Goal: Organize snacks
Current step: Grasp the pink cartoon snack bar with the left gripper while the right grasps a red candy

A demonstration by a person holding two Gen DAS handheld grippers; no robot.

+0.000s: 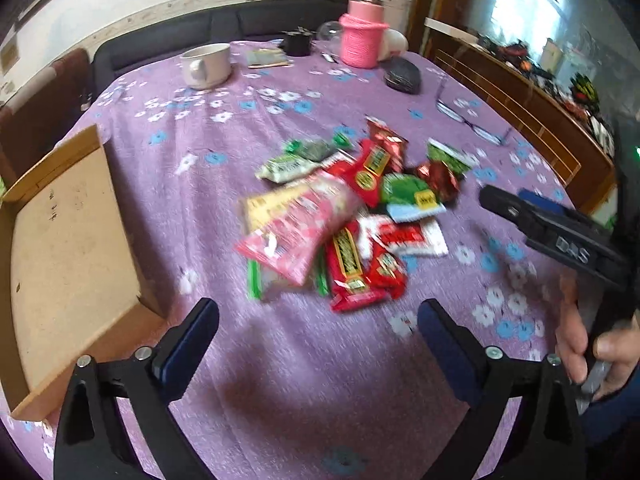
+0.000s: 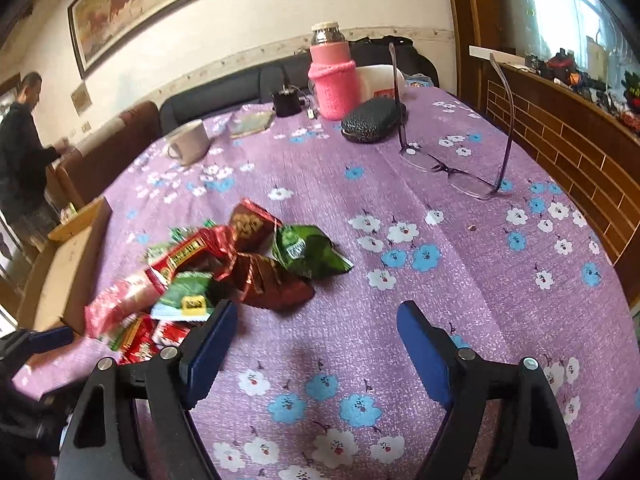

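- A table [image 1: 160,184] under a purple flowered cloth fills both views, with a dark sofa [image 1: 224,24] behind it.
- A shallow cardboard box [image 1: 68,248] sits at the table's left edge.
- A heap of snack packets [image 1: 344,216] lies mid-table, beyond the left gripper [image 1: 318,322], ahead-left of the right gripper [image 2: 316,322].
- Both grippers hang above the cloth, jaws wide apart, holding nothing.

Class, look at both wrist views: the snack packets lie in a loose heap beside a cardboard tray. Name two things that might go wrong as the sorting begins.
1. The snack pile overlaps heavily, so the open left hand-held gripper may pinch two packets at once or scatter the heap.
2. The eyeglasses stand on the tablecloth near the pile, ahead of the open right hand-held gripper; a wide sweep might knock them.
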